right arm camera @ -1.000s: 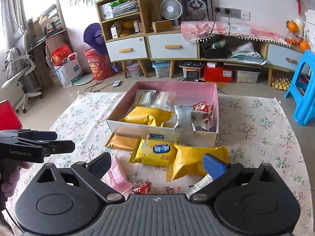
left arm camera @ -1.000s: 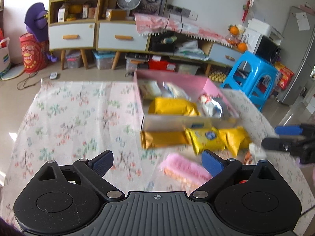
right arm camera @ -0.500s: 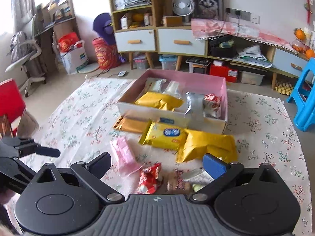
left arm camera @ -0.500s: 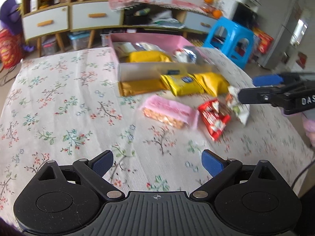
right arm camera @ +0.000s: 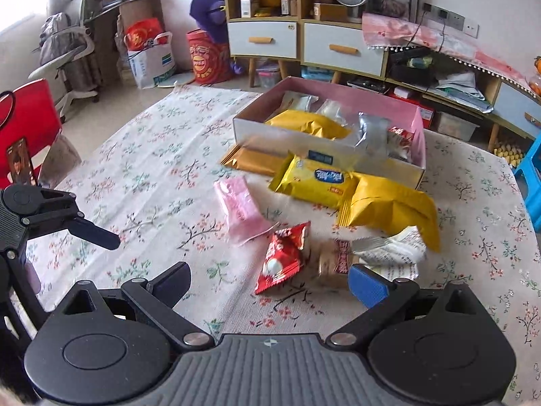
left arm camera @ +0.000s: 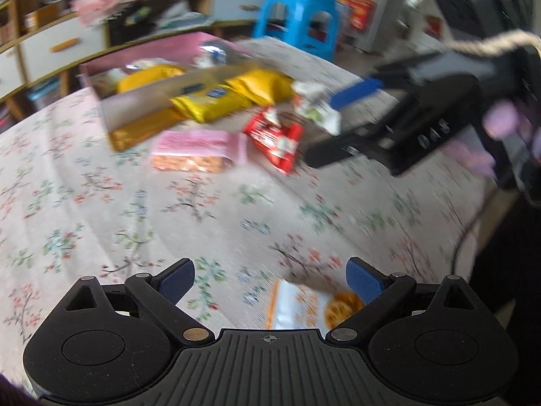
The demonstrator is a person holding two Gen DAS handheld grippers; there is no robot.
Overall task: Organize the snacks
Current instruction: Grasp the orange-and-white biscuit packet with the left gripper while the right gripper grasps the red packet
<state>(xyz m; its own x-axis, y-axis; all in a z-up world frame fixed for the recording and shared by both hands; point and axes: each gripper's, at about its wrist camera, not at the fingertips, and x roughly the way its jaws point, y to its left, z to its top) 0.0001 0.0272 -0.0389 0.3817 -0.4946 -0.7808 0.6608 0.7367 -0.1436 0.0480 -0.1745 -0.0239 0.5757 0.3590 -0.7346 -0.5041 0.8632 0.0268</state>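
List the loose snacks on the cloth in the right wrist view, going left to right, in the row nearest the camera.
Pink packet → red packet → small brown wrapped snack → crumpled white wrapper.

Both cameras rode low above the floral cloth (right arm camera: 152, 155), each looking forward between its own fingers. The right wrist view faced the pink box (right arm camera: 341, 101) nearly head-on from close by. The left wrist view, blurred, looked at the same box (left arm camera: 135, 108) from farther left, angled rightward. Both took in the packets before the box.
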